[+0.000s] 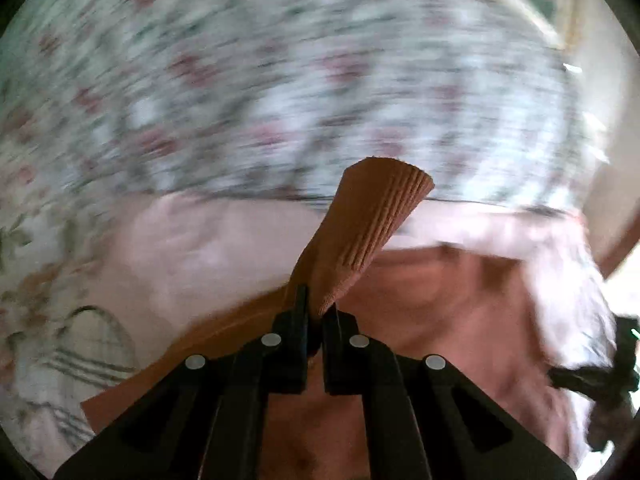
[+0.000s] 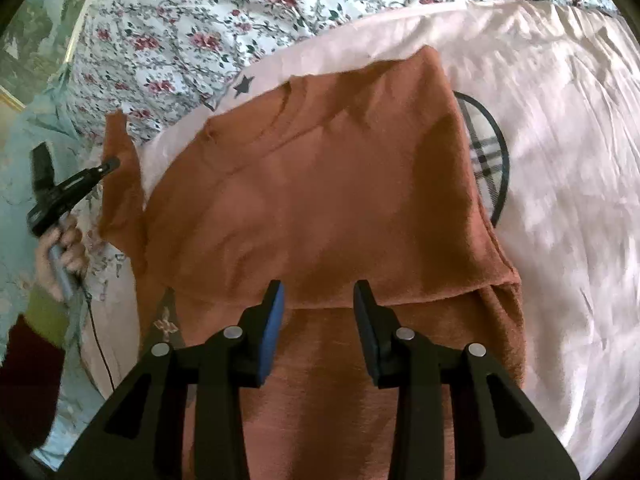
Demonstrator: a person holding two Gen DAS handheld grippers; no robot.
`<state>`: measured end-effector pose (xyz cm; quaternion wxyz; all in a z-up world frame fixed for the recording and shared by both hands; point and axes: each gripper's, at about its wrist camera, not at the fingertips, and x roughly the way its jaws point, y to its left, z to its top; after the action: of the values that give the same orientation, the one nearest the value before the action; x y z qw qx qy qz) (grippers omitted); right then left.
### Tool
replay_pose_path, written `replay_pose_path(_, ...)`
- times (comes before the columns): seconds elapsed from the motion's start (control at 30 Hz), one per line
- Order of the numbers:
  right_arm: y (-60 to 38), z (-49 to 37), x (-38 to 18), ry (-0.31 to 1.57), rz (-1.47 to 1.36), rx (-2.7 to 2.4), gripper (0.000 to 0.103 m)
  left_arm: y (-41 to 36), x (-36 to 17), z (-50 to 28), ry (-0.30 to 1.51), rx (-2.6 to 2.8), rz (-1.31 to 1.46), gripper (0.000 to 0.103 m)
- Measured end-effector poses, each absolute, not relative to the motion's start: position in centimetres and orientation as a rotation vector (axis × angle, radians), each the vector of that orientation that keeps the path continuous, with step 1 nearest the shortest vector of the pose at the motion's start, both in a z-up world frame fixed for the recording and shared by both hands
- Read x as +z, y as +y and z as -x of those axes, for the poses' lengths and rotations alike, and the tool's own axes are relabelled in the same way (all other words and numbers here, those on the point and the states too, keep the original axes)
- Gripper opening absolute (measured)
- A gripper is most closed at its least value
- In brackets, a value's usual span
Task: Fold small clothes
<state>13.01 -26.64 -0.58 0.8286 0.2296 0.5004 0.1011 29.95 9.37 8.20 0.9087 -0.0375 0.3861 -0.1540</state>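
A small rust-brown sweater (image 2: 328,200) lies on a pale pink cloth (image 2: 560,160) on the bed, its lower part folded up over its body. My left gripper (image 1: 318,312) is shut on the ribbed cuff (image 1: 372,216) of the sweater's sleeve and holds it lifted; the left wrist view is motion-blurred. In the right wrist view the left gripper (image 2: 110,164) holds that sleeve (image 2: 120,192) up at the left side. My right gripper (image 2: 319,292) is open and empty, just above the sweater's folded edge.
A flowered bedspread (image 2: 192,28) covers the far side. A plaid garment with a dark rim (image 2: 490,160) peeks out under the sweater's right side; it also shows in the left wrist view (image 1: 88,352). A black star (image 2: 243,86) marks the pink cloth.
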Motion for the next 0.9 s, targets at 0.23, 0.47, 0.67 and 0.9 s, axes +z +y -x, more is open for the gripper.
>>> replay_pose_path(0.23, -26.8, -11.7, 0.4, 1.036, -0.499, 0.199, 0.037, -3.1, 7.3, -26.8, 0.829, -0.623, 0.048, 0.003)
replay_pose_path(0.47, -30.3, -9.9, 0.3, 1.036, -0.549, 0.102, 0.037, -13.6, 0.1, -28.1, 0.986, -0.751, -0.015, 0.004)
replay_pose_path(0.67, -32.2, -9.2, 0.6, 1.017, -0.561, 0.067, 0.037, -14.7, -3.8, -28.6, 1.092, -0.709, -0.075, 0.032)
replay_pose_path(0.9, -31.0, -10.7, 0.2, 1.005, -0.53, 0.117, 0.037, -8.3, -1.4, -23.1, 1.029, -0.62, -0.035, 0.055)
